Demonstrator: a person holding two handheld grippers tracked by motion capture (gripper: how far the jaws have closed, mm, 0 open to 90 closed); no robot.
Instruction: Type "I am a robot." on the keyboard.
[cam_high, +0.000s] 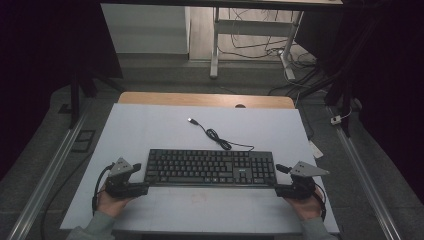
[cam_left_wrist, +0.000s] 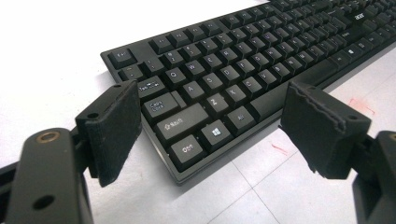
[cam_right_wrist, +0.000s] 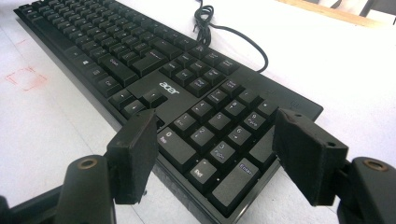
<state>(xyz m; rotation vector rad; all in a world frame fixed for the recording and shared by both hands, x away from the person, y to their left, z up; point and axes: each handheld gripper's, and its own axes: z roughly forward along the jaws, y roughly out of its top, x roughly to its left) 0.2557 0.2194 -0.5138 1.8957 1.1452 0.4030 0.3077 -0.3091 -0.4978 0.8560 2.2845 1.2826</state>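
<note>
A black keyboard (cam_high: 210, 167) lies flat across the middle of the white table top (cam_high: 150, 130), and its thin cable (cam_high: 220, 137) curls away to a USB plug (cam_high: 191, 120). My left gripper (cam_high: 142, 179) is open at the keyboard's (cam_left_wrist: 243, 79) near left corner, its jaws spread to either side of that corner in the left gripper view (cam_left_wrist: 210, 123). My right gripper (cam_high: 279, 180) is open at the near right corner, and its jaws straddle the number pad end of the keyboard (cam_right_wrist: 140, 60) in the right gripper view (cam_right_wrist: 215, 154). Neither gripper holds anything.
A wooden strip (cam_high: 205, 99) edges the table's far side. Beyond it stand white desk legs (cam_high: 215, 45) and loose floor cables (cam_high: 270, 47). Metal rails (cam_high: 47, 170) run along both sides. Faint red marks (cam_right_wrist: 25, 77) are drawn on the surface near the keyboard.
</note>
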